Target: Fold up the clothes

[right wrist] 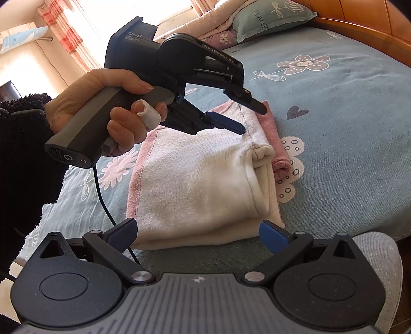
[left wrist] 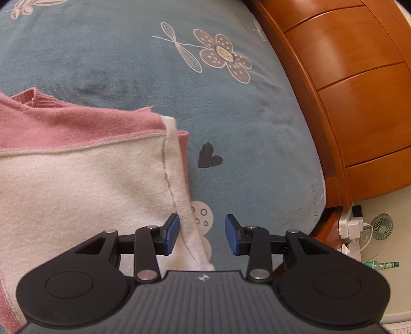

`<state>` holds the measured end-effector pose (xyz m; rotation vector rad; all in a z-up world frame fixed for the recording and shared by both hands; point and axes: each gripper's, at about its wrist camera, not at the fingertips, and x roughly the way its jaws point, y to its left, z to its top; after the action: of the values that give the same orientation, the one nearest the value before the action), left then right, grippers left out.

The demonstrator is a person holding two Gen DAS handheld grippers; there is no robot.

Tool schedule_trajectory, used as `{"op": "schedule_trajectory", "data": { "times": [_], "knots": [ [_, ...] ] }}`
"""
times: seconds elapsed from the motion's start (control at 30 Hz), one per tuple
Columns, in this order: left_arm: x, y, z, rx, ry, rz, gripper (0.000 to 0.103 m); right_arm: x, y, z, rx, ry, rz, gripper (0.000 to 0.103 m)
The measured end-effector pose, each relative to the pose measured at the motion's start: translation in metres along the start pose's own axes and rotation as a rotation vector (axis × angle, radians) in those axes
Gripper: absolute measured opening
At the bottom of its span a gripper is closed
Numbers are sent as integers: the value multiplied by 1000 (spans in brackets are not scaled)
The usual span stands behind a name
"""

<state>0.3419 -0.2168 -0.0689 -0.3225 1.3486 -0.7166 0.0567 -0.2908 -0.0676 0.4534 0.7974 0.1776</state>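
A folded cream and pink garment [right wrist: 200, 179] lies on the blue flowered bed sheet [right wrist: 346, 128]. In the left wrist view the garment [left wrist: 77, 179] fills the left side, and its cream right edge runs down between the fingers. My left gripper [left wrist: 202, 233] stands open, its left pad [left wrist: 172, 231] right beside that edge. The right wrist view shows a hand holding the left gripper [right wrist: 250, 118] over the garment's far folded edge, jaws apart. My right gripper [right wrist: 199, 231] is wide open at the garment's near edge, with one blue pad [right wrist: 272, 235] at the right corner.
A wooden headboard [left wrist: 359, 90] borders the bed on the right. A small fan [left wrist: 382, 226], a power strip [left wrist: 352, 226] and a bottle [left wrist: 382, 266] lie on the floor beyond it. A pillow [right wrist: 272, 18] and bedding lie at the far end. A grey-clad knee [right wrist: 380, 257] is near my right gripper.
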Motion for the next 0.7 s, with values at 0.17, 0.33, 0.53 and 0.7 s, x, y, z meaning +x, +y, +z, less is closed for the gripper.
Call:
{"op": "schedule_trajectory", "data": {
  "times": [0.17,0.33,0.53,0.7],
  "knots": [
    [-21,-11,-2,114,-52,-7,40,-3,2,-3,-4,4,-10,103],
    [-61,11,-10,189,-148,62,49,-1,0,3,-8,-15,0,103],
    [-87,35,-58,340,-205,196,54,4,-17,14,83,-13,101,103],
    [-95,46,-97,411,-250,229,57,14,-34,9,191,18,199,103]
  ]
}}
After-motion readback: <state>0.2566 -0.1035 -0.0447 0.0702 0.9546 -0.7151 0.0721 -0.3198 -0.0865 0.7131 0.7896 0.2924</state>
